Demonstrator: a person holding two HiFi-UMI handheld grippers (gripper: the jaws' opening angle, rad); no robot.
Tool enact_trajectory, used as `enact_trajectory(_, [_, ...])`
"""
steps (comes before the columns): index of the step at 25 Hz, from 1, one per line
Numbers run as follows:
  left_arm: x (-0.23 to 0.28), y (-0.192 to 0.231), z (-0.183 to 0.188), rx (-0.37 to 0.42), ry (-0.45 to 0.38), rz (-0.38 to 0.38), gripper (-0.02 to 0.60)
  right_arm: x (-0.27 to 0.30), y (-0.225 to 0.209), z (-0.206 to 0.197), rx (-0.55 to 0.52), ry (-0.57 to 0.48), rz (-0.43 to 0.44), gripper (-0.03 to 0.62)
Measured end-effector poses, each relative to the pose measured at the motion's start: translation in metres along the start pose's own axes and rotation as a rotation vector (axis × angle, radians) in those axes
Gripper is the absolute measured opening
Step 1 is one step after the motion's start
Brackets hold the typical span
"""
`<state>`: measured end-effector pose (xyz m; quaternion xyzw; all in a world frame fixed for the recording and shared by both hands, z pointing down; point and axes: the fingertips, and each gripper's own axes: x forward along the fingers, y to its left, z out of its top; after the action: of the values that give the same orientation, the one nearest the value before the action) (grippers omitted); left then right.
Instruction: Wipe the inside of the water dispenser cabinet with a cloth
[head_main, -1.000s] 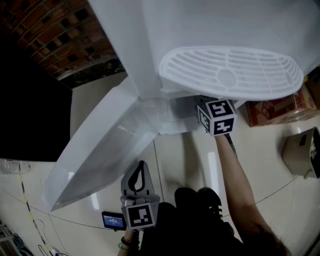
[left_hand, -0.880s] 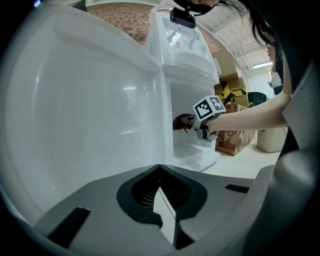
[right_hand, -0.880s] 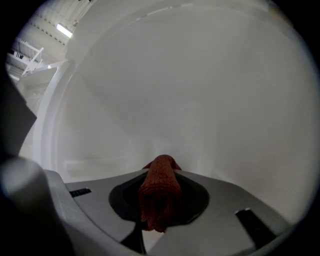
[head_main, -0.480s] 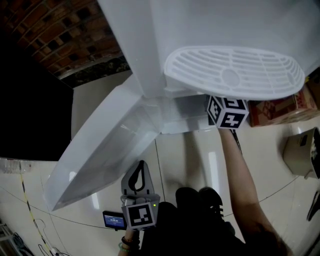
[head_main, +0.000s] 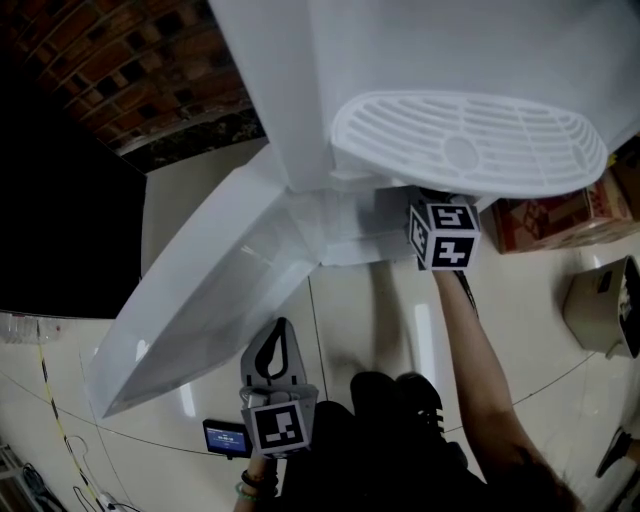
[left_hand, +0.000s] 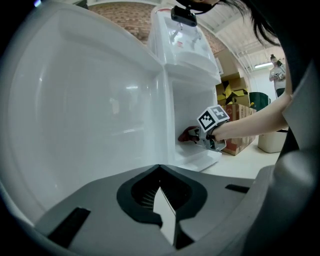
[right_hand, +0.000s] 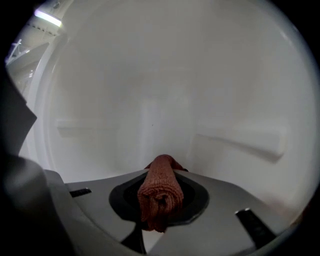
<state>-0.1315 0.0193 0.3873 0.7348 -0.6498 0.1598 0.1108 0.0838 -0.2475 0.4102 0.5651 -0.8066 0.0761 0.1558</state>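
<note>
Left gripper (head_main: 281, 335) is hanging low over the tiled floor (head_main: 385, 300), close to the person's body, and its jaws are pressing together with nothing between them, as the left gripper view (left_hand: 162, 200) shows. It is pointing toward the open cabinet door (head_main: 200, 300), which is swinging out to the left of the white water dispenser (head_main: 400, 60). It is touching neither the door nor the dispenser.

Further right, the ribbed drip tray (head_main: 465, 140) is jutting out from the dispenser's front, above the cabinet opening. Just beneath it, the right gripper (head_main: 443, 237) is reaching into the cabinet (left_hand: 187, 107) at the end of the person's outstretched arm (head_main: 480, 370), with only its marker cube and rear part showing from above. Its jaws are clamping a rolled reddish-brown cloth (right_hand: 161, 185), whose front end is poking past the gripper (right_hand: 159, 200) toward the white back wall (right_hand: 150, 90) inside the cabinet. Whether the cloth is touching that wall cannot be told.

At the far right, a cardboard box (head_main: 560, 215) is sitting on the floor beside the dispenser.
</note>
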Motion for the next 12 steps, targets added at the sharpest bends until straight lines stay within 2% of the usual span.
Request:
enact_trajectory(4, [0.001, -0.004, 0.003, -0.003, -0.007, -0.006, 0.003, -0.04, -0.006, 0.068, 0.004, -0.202, -0.073, 0.072])
enact_trajectory(9, [0.002, -0.013, 0.004, -0.005, -0.012, -0.021, 0.003, -0.097, -0.008, 0.15, -0.09, -0.457, -0.218, 0.072])
enact_trajectory(12, [0.002, -0.015, 0.005, -0.007, -0.012, -0.025, 0.003, -0.1, -0.015, 0.158, -0.147, -0.489, -0.281, 0.071])
